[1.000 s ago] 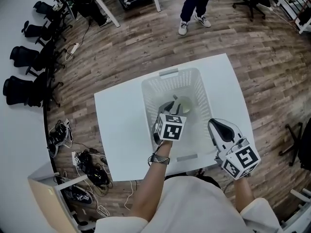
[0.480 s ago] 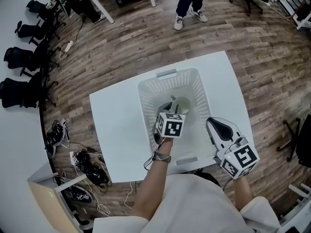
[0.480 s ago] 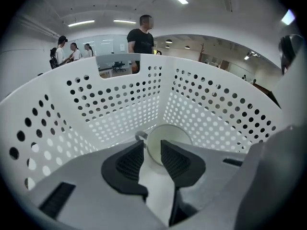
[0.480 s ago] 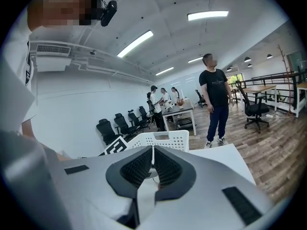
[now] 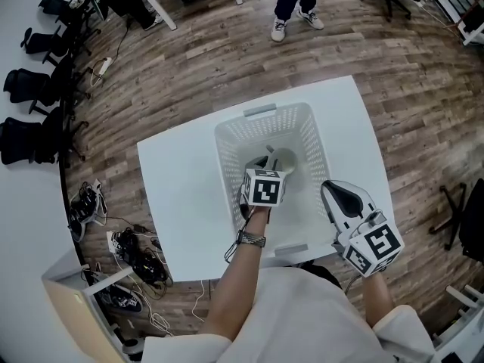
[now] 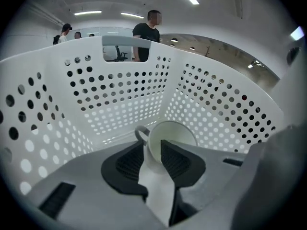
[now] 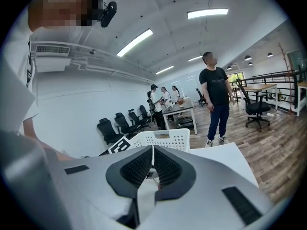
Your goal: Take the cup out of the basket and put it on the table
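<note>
The cup (image 6: 169,137) is lying tipped inside the basket (image 6: 120,97), with its mouth facing the left gripper (image 6: 152,152). That gripper's jaws are pinching the cup's wall, one jaw sitting inside the rim and the other outside. The handle is sticking out just left of the jaws. The right gripper (image 7: 152,158) is hovering to the right of the left one, outside the basket and over the near edge of the table (image 5: 181,195). Its jaws are pressing together on nothing.
</note>
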